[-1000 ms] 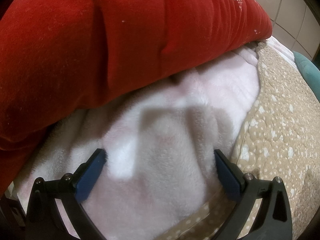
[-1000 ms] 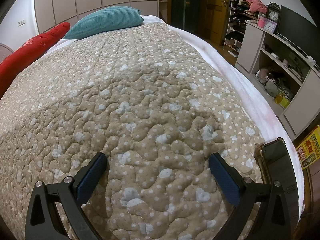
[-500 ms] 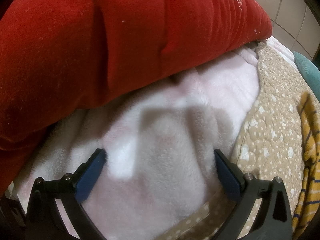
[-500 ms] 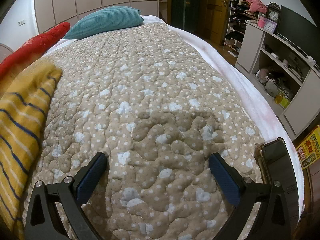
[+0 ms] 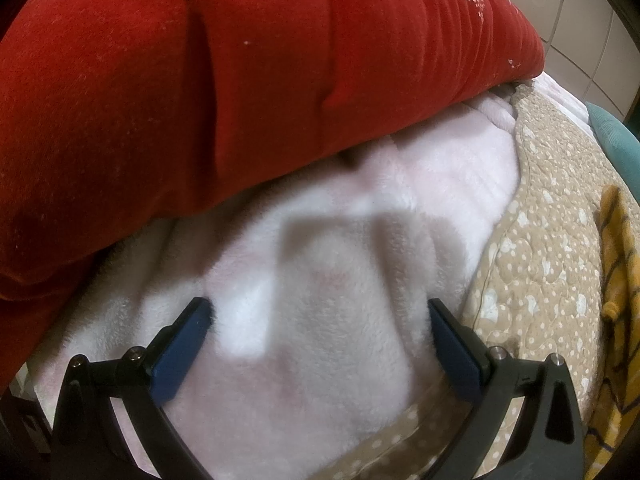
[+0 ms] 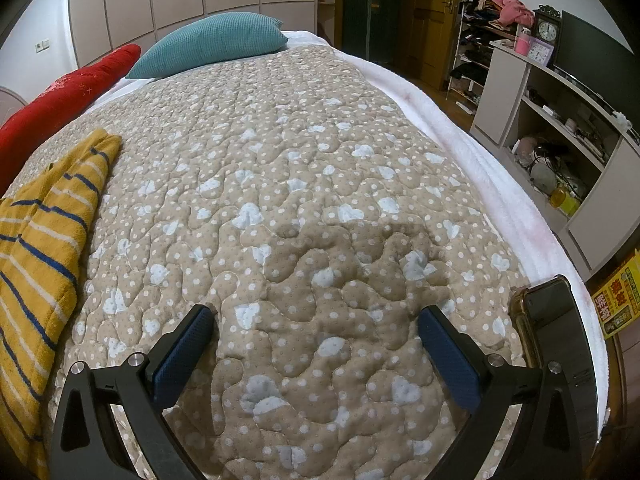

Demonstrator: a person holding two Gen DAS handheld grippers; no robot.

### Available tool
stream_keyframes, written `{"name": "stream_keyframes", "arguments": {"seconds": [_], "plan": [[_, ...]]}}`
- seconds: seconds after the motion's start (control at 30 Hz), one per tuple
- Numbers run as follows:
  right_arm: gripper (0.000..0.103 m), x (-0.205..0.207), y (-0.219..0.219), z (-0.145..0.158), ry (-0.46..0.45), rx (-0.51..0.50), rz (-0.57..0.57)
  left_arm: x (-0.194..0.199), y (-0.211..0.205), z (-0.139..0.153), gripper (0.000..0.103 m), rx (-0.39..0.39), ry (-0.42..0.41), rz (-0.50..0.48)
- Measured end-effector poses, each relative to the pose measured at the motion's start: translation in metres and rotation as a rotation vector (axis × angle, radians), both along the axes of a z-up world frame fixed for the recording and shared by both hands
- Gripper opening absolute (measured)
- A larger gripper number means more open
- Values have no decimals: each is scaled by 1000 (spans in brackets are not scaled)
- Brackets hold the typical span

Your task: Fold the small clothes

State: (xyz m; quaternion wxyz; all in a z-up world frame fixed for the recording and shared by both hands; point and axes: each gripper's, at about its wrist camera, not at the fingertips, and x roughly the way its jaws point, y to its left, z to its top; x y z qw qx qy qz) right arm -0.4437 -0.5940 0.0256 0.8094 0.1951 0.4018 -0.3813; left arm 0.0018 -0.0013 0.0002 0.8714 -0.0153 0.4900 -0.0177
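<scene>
A yellow garment with blue and white stripes [image 6: 40, 240] lies crumpled on the beige quilted bedspread [image 6: 300, 200] at the left of the right wrist view. It also shows at the right edge of the left wrist view [image 5: 618, 300]. My right gripper [image 6: 316, 332] is open and empty, low over the quilt, with the garment well to its left. My left gripper [image 5: 320, 328] is open and empty over a pale pink fleece blanket [image 5: 340, 280], with the garment far to its right.
A big red pillow [image 5: 240, 80] lies over the pink blanket, and shows in the right wrist view [image 6: 68, 92]. A teal pillow [image 6: 212, 44] sits at the bed's head. A phone [image 6: 556, 344] lies at the right edge. Shelves [image 6: 560, 120] stand beside the bed.
The striped yellow garment has come into view and landed on the quilt at the left of the right wrist view. Neither gripper has moved.
</scene>
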Motion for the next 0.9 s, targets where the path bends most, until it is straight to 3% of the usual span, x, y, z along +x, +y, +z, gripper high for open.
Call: {"name": "stream_keyframes", "arguments": {"seconds": [0.9], "plan": [[103, 1, 0, 1, 5, 1, 0, 5, -3, -2, 103, 8, 17, 0]]}}
